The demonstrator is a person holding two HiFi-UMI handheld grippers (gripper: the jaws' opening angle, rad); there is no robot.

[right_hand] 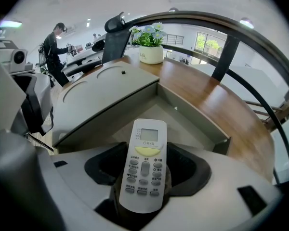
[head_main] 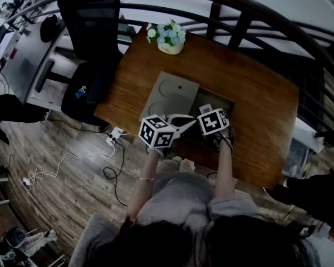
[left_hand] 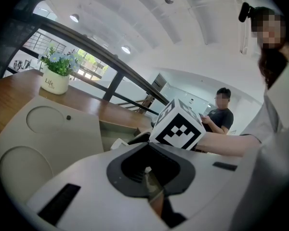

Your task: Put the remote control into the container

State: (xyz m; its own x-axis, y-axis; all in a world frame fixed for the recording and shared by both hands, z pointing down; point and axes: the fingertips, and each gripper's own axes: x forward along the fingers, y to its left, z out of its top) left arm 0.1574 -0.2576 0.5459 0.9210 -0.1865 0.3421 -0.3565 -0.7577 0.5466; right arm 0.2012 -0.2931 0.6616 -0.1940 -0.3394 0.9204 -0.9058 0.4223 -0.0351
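Right gripper (right_hand: 143, 189): clamped on the button end of the remote control (right_hand: 145, 148), face up, display end sticking out forward with no support. Remote control: held just over the near side of the open container (right_hand: 195, 117), pointing into its cavity, by the look of it not yet inside; height above the bottom not readable. Left gripper (left_hand: 147, 179): jaws drawn close together, nothing seen between them, held just beside the right one near the front edge of the tabletop (head_main: 261, 102). Lid (head_main: 168, 93): grey, two round recesses, opened out to the left of the container. Further out: flower pot (head_main: 170, 40) at the far edge of the tabletop, well apart; office chair (head_main: 89, 21) off the far left corner; cables (head_main: 55, 166) on the floor. Stage, as judged: remote over the opening, lowering and release not yet done. Hazards: grip on one end only, so possible pivot or slide of the long free end on tilting; early release likely to leave it across the near wall or on the lid instead of inside; low approach liable to knock the display end on the rim; left gripper close enough to be bumped
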